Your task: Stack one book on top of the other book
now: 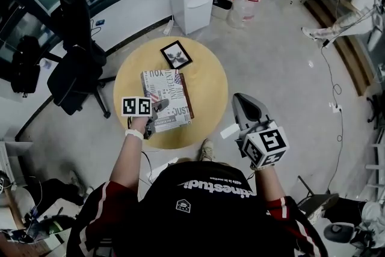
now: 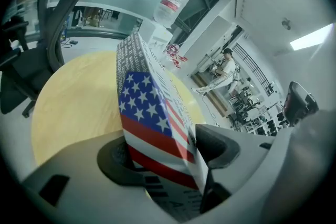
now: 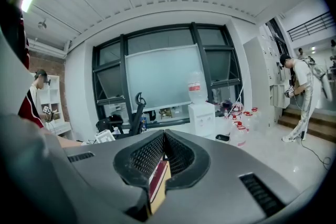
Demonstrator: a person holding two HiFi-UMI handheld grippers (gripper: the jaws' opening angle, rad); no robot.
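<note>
**Stack looks made; left gripper letting go**

Progress: the flag-cover book (image 1: 166, 99) lies flat on the round table (image 1: 210, 78). A dark brown edge (image 1: 187, 96) shows along its right side, which I read as the second book underneath. If so, the stacking is done, and what is left is to pull my left gripper (image 1: 155, 116) clear without shifting the top book. A black-framed thing (image 1: 176, 55) lies apart, further across the table; I cannot tell whether it is a book.

Left gripper (image 2: 165, 155): jaws wide, with the near corner of the flag-cover book (image 2: 152, 118) between them. The pads seem not to press on it.

Right gripper (image 1: 242, 99): held off the table edge, not involved.

View comparison: only the head view shows the whole stack and the brown edge. Only the left gripper view shows the pads against the cover. The right gripper view shows my right gripper (image 3: 164, 139) with its jaw tips together. A small red-and-tan piece (image 3: 157, 181) sits low in the gap, and I cannot identify it. That view shows no table, just window and water dispenser (image 3: 202, 118).
</note>
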